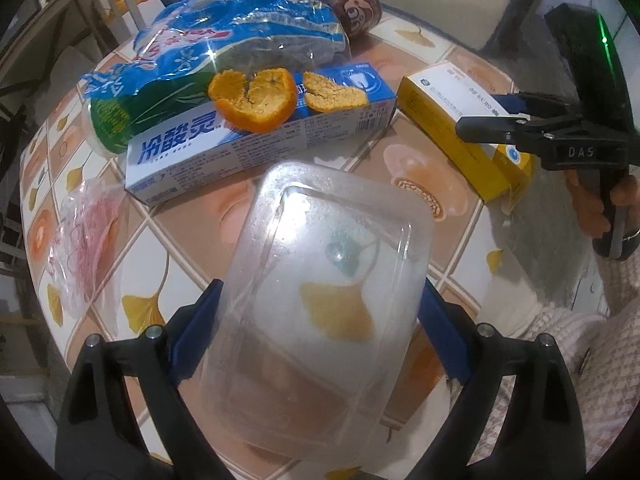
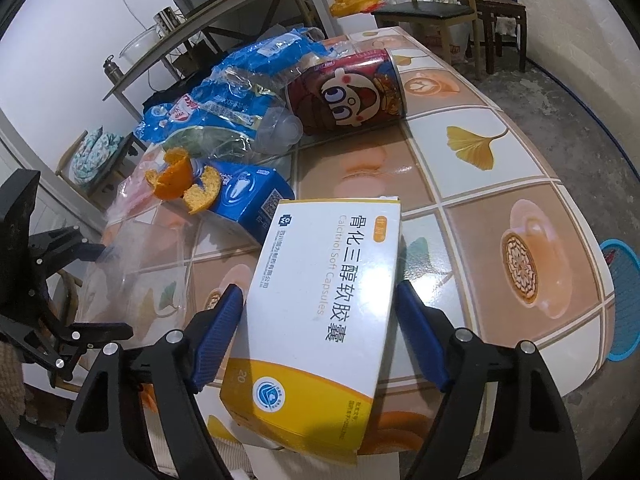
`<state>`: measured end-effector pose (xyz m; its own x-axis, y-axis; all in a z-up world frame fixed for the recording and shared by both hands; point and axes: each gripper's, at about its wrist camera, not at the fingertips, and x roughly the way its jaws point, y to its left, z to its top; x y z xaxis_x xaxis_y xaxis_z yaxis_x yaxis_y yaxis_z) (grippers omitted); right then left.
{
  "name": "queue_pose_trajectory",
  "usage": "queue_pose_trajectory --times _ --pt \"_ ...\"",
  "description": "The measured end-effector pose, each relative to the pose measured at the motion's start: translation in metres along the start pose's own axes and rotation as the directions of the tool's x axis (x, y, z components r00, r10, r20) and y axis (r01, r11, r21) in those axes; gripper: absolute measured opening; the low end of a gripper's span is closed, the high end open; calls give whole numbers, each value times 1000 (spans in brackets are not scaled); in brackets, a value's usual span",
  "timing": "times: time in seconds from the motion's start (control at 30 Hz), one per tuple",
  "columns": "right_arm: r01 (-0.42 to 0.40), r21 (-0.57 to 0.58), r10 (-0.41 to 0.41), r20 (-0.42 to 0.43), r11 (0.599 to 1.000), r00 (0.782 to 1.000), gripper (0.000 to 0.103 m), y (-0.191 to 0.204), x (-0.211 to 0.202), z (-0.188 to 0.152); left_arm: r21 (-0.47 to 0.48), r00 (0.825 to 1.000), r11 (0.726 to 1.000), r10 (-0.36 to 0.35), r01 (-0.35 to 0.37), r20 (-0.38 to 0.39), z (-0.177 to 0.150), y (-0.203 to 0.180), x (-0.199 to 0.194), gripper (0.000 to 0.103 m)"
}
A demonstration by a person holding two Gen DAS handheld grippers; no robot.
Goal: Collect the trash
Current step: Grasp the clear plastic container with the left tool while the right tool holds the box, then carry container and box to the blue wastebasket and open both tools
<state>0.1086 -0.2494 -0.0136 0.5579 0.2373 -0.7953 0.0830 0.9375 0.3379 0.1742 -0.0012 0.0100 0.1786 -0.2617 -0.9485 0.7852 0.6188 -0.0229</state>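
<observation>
My left gripper (image 1: 320, 312) is shut on a clear plastic container (image 1: 320, 280), its blue pads against both sides, just above the tiled table (image 1: 400, 60). My right gripper (image 2: 320, 320) straddles a white and yellow medicine box (image 2: 324, 280), pads close to its sides; it also shows in the left wrist view (image 1: 488, 114). Behind lie a blue toothpaste box (image 1: 256, 136) with two orange peels (image 1: 256, 98) on top, a blue plastic bag (image 1: 240, 28), a brown snack can (image 2: 348, 92) on its side, and a pink-printed clear bag (image 1: 84, 240).
A blue basket (image 2: 624, 300) stands on the floor beyond the table's right edge. A side table (image 2: 224, 20) with a pot and a wooden chair (image 2: 432, 12) stand behind. The table's right half (image 2: 500, 200) is bare tile.
</observation>
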Motion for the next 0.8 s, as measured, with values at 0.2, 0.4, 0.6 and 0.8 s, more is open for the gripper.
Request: queue_pose_trajectory --times 0.2,0.4,0.6,0.8 --pt "-2 3 2 23 1000 1000 76 0 -11 -2 -38 999 999 -23 25 33 -9 6 -14 88" --pt "-18 27 17 52 999 998 76 -7 -26 -6 -75 996 996 -51 56 71 -15 6 -32 88" --pt "-61 62 55 95 996 994 76 -21 -44 -14 -81 990 993 -79 89 116 -11 -7 -52 86" --pt "-107 131 84 171 986 982 76 -48 -71 -23 -53 974 984 -162 173 159 13 -34 -58 86"
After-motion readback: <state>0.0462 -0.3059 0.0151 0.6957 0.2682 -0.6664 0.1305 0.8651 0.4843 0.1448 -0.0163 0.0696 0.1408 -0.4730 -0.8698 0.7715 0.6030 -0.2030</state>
